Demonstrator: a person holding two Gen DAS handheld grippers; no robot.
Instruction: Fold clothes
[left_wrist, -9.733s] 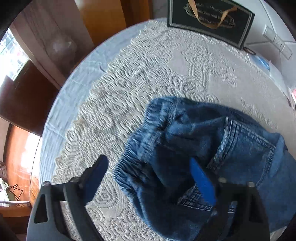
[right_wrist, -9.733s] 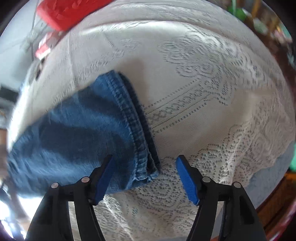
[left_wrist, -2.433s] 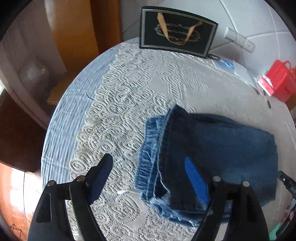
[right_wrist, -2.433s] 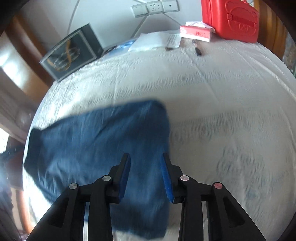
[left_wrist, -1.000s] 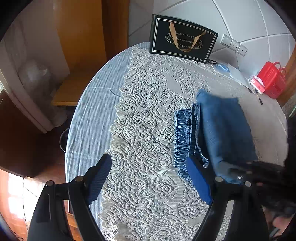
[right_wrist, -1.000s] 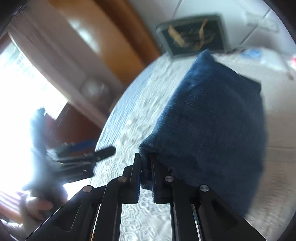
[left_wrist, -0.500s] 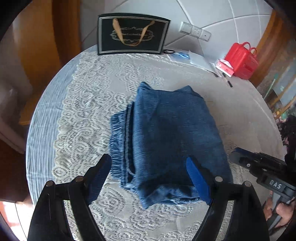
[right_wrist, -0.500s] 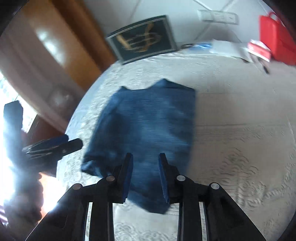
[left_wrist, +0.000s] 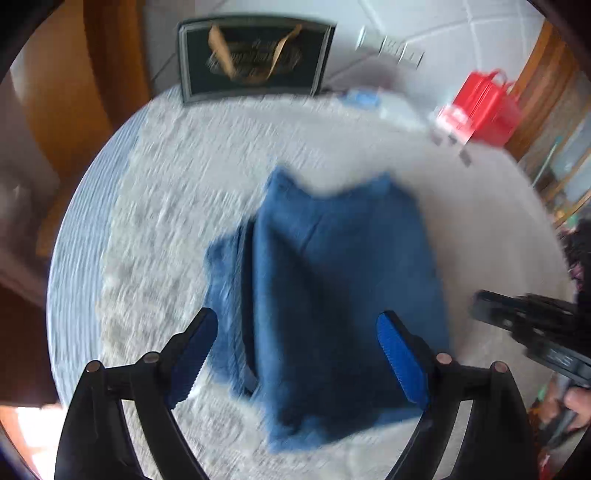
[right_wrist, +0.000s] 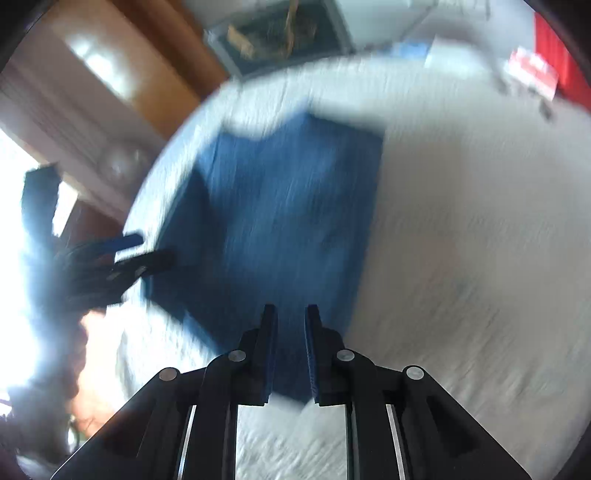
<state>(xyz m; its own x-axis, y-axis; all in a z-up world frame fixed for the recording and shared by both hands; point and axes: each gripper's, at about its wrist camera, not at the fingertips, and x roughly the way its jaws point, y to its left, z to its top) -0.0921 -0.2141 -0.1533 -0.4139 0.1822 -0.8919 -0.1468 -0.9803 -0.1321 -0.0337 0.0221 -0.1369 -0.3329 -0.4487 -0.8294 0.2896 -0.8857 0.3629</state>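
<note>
On the round table's white lace cloth (left_wrist: 177, 192), the folded blue jeans (left_wrist: 332, 280) lie flat as a roughly rectangular stack, with a narrower layer of denim sticking out along the stack's left edge in the left wrist view. Both views are smeared with motion blur, so stitching and seams cannot be made out. The left gripper (left_wrist: 297, 354) hangs above the near end of the jeans with its blue-padded fingers (left_wrist: 400, 360) spread wide and nothing between them. The right gripper (right_wrist: 291, 343) is over the near edge of the jeans, its fingers drawn to a narrow gap; denim shows through the gap, but no cloth is pinched between the pads. In the left wrist view the right gripper also shows at the right edge, beside the jeans. At the far side of the table a black gift bag (left_wrist: 255, 59) with tan ribbon handles stands against the tiled wall, and a red bag (left_wrist: 484, 107) sits toward the right, with some papers (left_wrist: 391, 107) between them.
</note>
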